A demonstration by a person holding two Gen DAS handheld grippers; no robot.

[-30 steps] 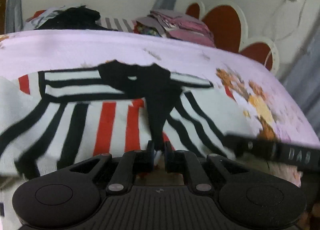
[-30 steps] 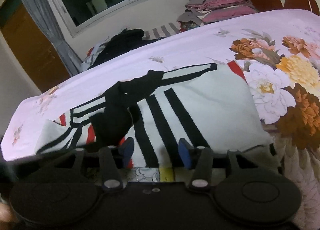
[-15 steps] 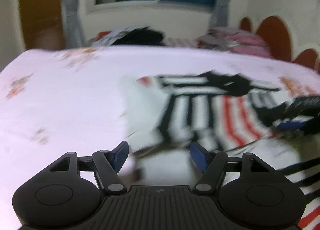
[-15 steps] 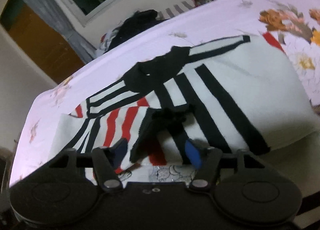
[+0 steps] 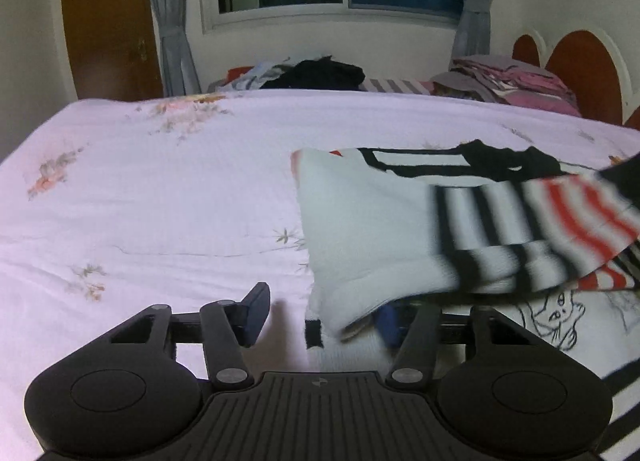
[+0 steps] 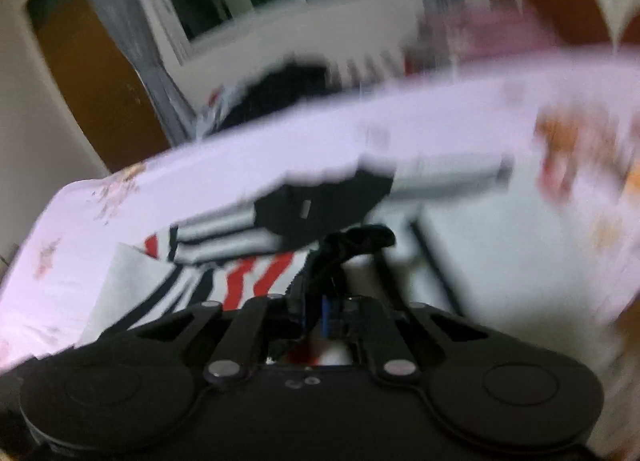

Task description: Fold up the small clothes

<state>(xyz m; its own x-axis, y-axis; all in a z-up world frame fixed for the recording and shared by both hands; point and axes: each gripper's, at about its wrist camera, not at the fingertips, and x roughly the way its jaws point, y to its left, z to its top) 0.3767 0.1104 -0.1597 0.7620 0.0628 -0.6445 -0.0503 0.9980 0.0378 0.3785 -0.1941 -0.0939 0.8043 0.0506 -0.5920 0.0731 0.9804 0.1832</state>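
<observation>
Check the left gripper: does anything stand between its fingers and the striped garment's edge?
Nothing visible does. The left gripper is closing with the striped garment's white edge already between its fingers; only bare bedsheet lies alongside.

Wide bare bedsheet (image 5: 160,201) ahead and left of the left gripper (image 5: 320,319), nothing in the way there. On its right the striped garment (image 5: 380,221) covers the bed, a flap raised over that finger. Far edge: heaped clothes (image 5: 316,75) and folded stack (image 5: 516,87).
</observation>
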